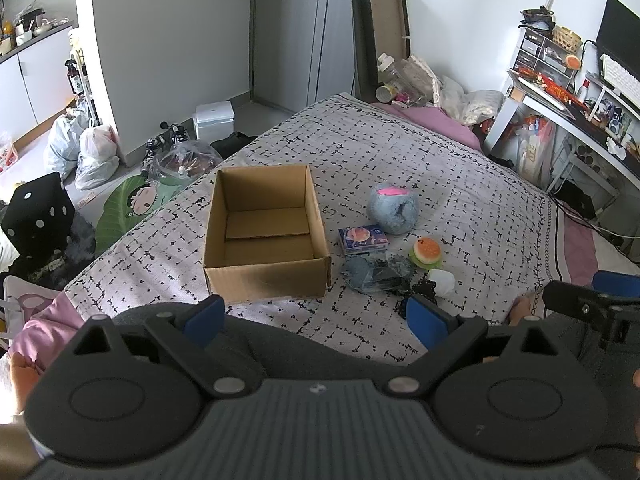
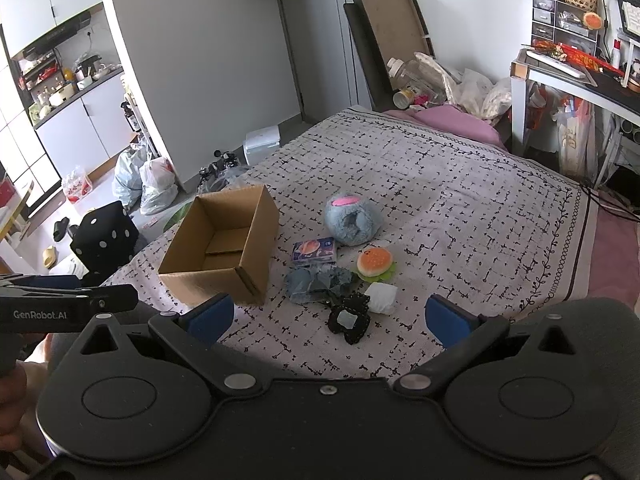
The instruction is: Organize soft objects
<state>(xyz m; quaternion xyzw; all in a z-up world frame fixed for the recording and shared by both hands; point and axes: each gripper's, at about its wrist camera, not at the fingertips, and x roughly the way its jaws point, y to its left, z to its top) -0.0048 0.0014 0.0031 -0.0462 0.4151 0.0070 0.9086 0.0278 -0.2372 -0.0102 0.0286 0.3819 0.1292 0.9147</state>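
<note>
An open, empty cardboard box [image 1: 264, 236] [image 2: 224, 248] stands on the patterned bedspread [image 1: 400, 152]. To its right lie a fluffy blue plush ball with a pink patch [image 1: 393, 210] [image 2: 350, 220], a small blue packet [image 1: 362, 240] [image 2: 314, 251], a burger squishy [image 1: 426, 253] [image 2: 374, 263], a grey-blue scrunched cloth [image 1: 374, 274] [image 2: 316, 284], a white soft lump [image 1: 442, 282] [image 2: 380, 297] and a black dotted piece [image 2: 349, 322]. My left gripper [image 1: 316, 316] is open, near the box's front. My right gripper [image 2: 328, 316] is open, just short of the black piece.
A desk [image 2: 576, 76] with clutter stands at the right, bags and bottles [image 2: 432, 80] at the bed's far end. On the floor at left are plastic bags [image 1: 92, 152], a black dotted cube [image 1: 40, 216] and a white bin [image 1: 214, 120]. The other gripper [image 2: 68, 304] shows at left.
</note>
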